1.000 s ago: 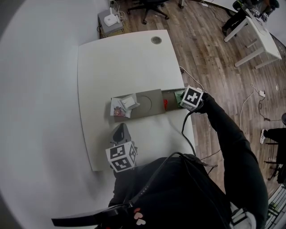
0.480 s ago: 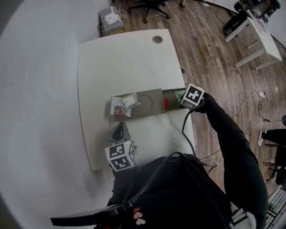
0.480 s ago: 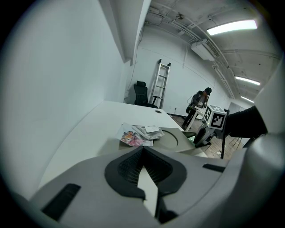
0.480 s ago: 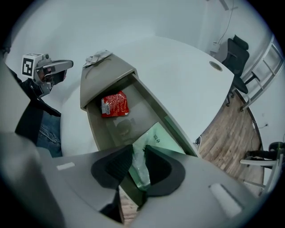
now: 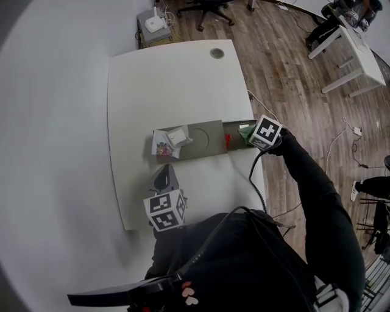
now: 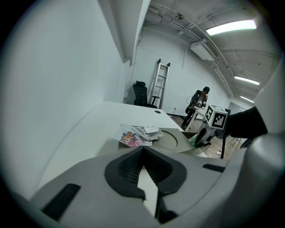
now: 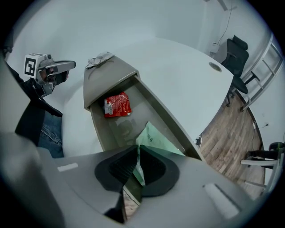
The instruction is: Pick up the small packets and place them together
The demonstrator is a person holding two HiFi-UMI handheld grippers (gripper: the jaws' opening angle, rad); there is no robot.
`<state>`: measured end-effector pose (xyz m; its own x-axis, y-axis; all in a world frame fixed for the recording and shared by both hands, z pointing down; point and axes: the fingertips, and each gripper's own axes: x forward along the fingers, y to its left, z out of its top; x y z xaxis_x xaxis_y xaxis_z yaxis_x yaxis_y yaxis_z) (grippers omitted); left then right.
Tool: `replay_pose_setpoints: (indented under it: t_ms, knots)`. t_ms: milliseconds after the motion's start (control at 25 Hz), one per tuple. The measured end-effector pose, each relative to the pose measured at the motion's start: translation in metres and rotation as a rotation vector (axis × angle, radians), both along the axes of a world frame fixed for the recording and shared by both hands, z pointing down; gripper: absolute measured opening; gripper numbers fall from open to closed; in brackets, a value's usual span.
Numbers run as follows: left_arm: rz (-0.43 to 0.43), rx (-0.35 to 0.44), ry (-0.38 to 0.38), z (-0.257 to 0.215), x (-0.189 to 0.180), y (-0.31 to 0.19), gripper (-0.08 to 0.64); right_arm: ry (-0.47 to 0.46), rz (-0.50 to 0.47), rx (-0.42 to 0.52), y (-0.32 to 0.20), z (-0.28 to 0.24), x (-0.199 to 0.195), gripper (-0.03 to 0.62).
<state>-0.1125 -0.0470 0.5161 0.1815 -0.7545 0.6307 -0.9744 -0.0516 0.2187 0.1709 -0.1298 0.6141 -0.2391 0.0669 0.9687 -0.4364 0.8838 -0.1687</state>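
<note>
A flat grey box (image 5: 204, 139) lies across the white table (image 5: 170, 79), its right end an open tray (image 7: 165, 116). In the tray lie a red packet (image 7: 117, 104) (image 5: 226, 141) and a green packet (image 7: 156, 141) (image 5: 244, 129). My right gripper (image 7: 137, 165) (image 5: 248, 134) reaches into the tray's right end, its jaws closing, and the pads pinch the green packet's near edge. Several small packets (image 5: 169, 141) (image 6: 140, 133) (image 7: 100, 58) are piled on the box's left end. My left gripper (image 5: 164, 179) (image 6: 142, 156) hovers near the table's front edge, shut and holding nothing.
The table's right edge runs just beside the tray. A cable grommet (image 5: 217, 53) sits at the far side of the table. On the wooden floor stand an office chair (image 5: 204, 8), a white desk (image 5: 353, 49) and a low box with a white device (image 5: 152, 27). A person (image 6: 199, 100) stands far off.
</note>
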Motion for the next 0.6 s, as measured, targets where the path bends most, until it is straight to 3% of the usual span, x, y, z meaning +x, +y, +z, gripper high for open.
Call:
replay_pose_setpoints:
  t_ms: [600]
  knots:
    - [-0.002, 0.012, -0.005, -0.004, -0.001, 0.002, 0.000, 0.016, 0.002, 0.015, 0.006, -0.016, 0.001, 0.008]
